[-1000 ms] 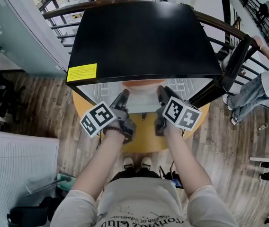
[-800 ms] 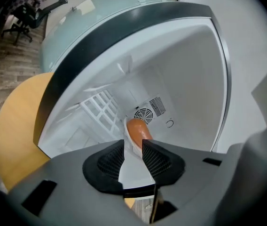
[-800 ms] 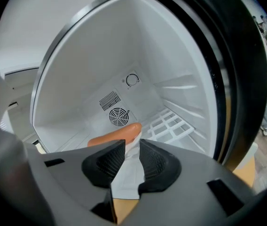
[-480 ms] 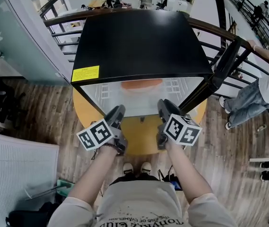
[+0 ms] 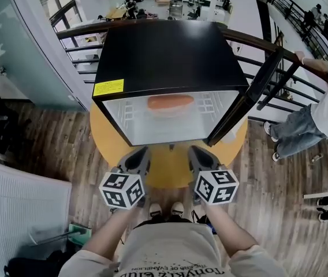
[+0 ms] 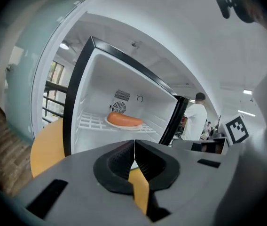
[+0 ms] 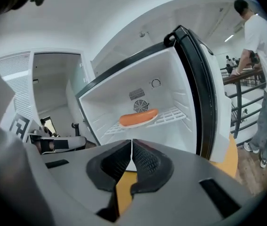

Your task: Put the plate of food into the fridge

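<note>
Plate of food (image 5: 170, 104): a pale plate bearing one long, orange, sausage-shaped piece. I find it inside the fridge (image 5: 164, 56), lying on the white wire shelf (image 6: 93, 120) toward the back, below the round fan grille (image 6: 119, 108) on the rear wall. Neither gripper touches it; both are well apart from it, outside the cabinet.

Fridge: small, black on top and white inside, standing on a round yellow table (image 5: 170, 169). A yellow label (image 5: 108, 87) sits at the front left corner of the top. The door (image 5: 249, 94) is swung wide open on my right.

Left gripper (image 5: 141, 153): held low over the near edge of the table, in front of the open cabinet and pointing into it. In the left gripper view I read its jaws as pressed together, with nothing between them. The left marker cube (image 5: 122, 190) faces up at the head camera.

Right gripper (image 5: 195, 153): beside the left one and level with it, aimed likewise at the shelf. In the right gripper view its jaws meet tip to tip and are empty. The right marker cube (image 5: 216, 186) faces upward.

Surroundings: a wooden floor (image 5: 54, 137); a dark railing (image 5: 77, 29) behind the fridge; a person (image 5: 320, 105) in a white top and jeans at the far right, one hand on the rail.
</note>
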{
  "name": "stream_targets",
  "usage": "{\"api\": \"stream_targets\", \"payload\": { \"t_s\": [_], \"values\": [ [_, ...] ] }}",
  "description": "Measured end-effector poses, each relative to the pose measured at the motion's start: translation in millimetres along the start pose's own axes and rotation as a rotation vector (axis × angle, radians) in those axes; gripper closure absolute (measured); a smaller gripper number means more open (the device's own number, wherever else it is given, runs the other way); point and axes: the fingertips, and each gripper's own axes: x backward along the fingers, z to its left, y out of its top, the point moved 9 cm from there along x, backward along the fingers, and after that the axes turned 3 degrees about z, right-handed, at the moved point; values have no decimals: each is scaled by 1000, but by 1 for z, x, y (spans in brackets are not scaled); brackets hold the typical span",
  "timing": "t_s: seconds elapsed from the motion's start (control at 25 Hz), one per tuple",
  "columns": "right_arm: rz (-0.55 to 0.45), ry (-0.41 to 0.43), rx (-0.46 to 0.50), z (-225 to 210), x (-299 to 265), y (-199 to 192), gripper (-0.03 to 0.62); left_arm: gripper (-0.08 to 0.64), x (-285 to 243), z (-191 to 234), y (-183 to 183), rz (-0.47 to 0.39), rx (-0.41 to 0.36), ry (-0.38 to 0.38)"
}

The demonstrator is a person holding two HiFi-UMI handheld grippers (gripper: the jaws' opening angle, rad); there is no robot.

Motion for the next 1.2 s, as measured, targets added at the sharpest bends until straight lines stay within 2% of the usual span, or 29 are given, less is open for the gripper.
{"api": "stream_targets", "payload": {
  "t_s": [0.12, 0.36, 0.64, 0.8, 1.2],
  "values": [
    [6, 1, 27, 7, 14, -12, 563, 535, 12, -7, -16, 29, -9, -8],
    [40, 1, 18, 14, 33, -39, 563, 535, 25, -19, -52, 71, -21, 15],
    [98, -3, -22, 17, 43, -69, 566, 535, 32, -25, -79, 101, 20, 22],
    [110, 11, -4, 22, 41, -72, 566, 535, 31, -29, -86, 113, 36, 10],
    [99, 33, -48, 20, 40, -72, 566, 535, 28, -33, -83, 109, 26, 0]
  ]
}}
